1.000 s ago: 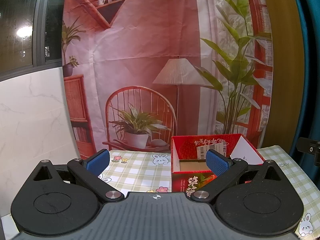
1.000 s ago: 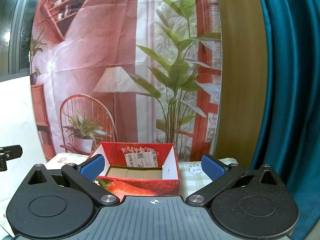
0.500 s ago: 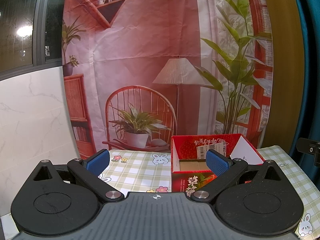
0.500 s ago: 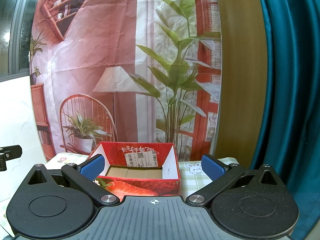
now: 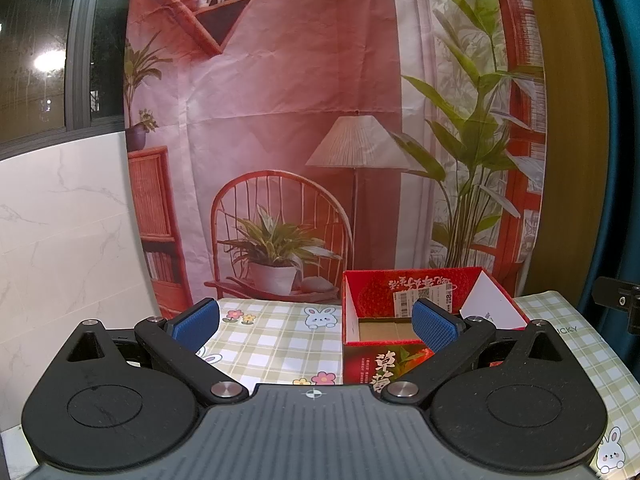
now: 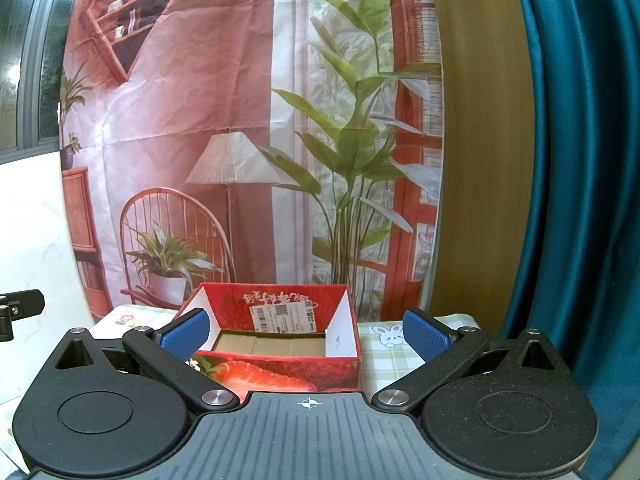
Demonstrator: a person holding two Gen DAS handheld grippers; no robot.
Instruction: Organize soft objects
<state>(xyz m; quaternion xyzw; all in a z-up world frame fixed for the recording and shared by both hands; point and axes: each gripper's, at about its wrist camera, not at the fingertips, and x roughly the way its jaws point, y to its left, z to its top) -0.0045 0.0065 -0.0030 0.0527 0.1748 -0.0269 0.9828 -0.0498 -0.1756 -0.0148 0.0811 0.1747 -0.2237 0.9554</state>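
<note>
Left black two-finger gripper (image 5: pixel 316 326): fingers spread wide, blue ribbed pads (image 5: pixel 196 322) well apart, nothing between them, touching nothing. It hovers above a green-and-white checked tablecloth (image 5: pixel 276 340) printed with bunnies and small flowers; the cloth is flat and smooth. Matte black plastic linkage arms, round silver pivot pins, ribbed grey body at the bottom.

To the right on the cloth stands an open red cardboard box with strawberry print (image 5: pixel 384 364), rectangular, upright, with bare brown cardboard floor, white inner side flaps and a white barcode label on the inner back wall. In the left wrist view the gripper's right pad overlaps the box opening; contact cannot be told.

Right black two-finger gripper (image 6: pixel 306 334): also spread wide, blue pads (image 6: pixel 424 338) apart, holding nothing. The same red box (image 6: pixel 288 372) sits centred between its fingers, near, glossy strawberry picture on the front wall. No soft objects show in either view; the box interior looks empty as far as visible.

Behind: a creased fabric backdrop printed with a rattan chair, lamp and plants (image 6: pixel 248 120). Far left, a white marble-look wall panel (image 5: pixel 60 240). Far right, a pleated teal curtain (image 6: pixel 580 160) hanging in vertical folds.
</note>
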